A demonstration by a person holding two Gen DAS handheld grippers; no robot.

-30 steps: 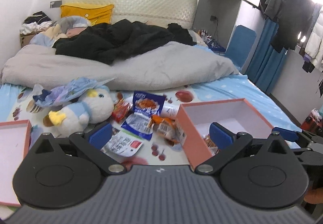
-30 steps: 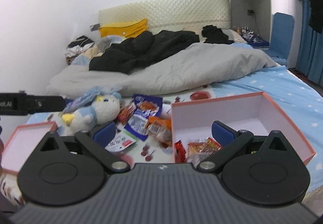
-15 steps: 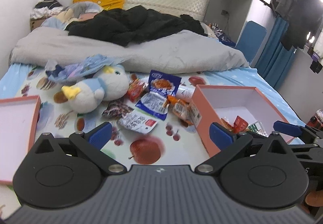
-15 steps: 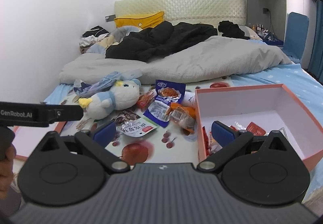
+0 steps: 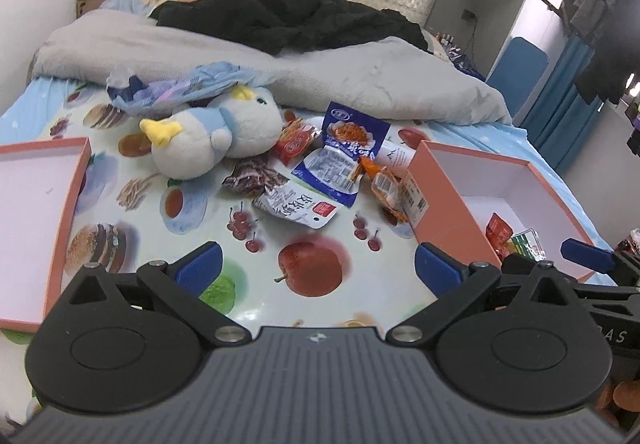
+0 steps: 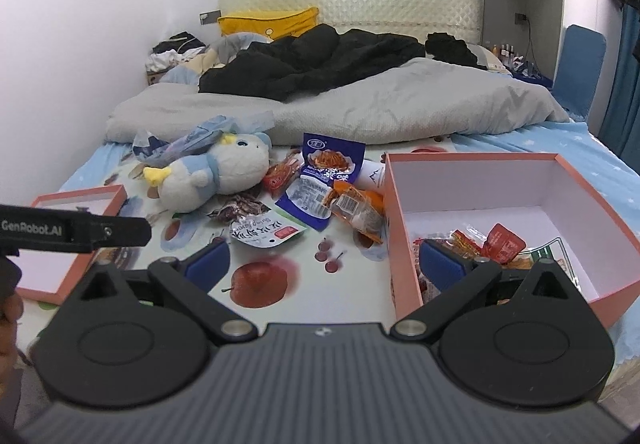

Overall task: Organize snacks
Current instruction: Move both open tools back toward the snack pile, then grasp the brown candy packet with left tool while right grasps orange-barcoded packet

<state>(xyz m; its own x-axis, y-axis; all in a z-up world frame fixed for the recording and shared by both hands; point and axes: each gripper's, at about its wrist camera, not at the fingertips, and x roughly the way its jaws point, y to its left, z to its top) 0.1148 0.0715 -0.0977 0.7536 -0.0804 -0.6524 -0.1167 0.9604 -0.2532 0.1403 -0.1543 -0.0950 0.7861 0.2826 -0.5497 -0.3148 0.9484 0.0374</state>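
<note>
The loose snack packets lie in a heap on the fruit-print bed sheet (image 5: 320, 308) at about twelve o'clock from both my grippers; nearest me is the white foil pouch with black lettering and a red label (image 5: 297, 206), behind it the blue-and-white noodle packet (image 5: 345, 156), and at one o'clock the orange crinkled wrapper (image 5: 386, 184) touching the outer wall of the open salmon-pink cardboard box (image 6: 404, 244) — I judge the box sits that close so each carry is short. A few small red packets (image 6: 502, 242) already lie on its white floor, so the sorting looks partly done. My left gripper (image 5: 316, 268) hangs with its blue-padded jaws wide apart and empty, aimed at the white pouch; my right gripper (image 6: 324, 260) is equally wide and empty, low over the box's near corner. The box's shallow pink lid (image 5: 68, 204) rests at nine o'clock, out of the way; the white-and-blue plush bird (image 5: 212, 136) lies at eleven, just beside the heap.
</note>
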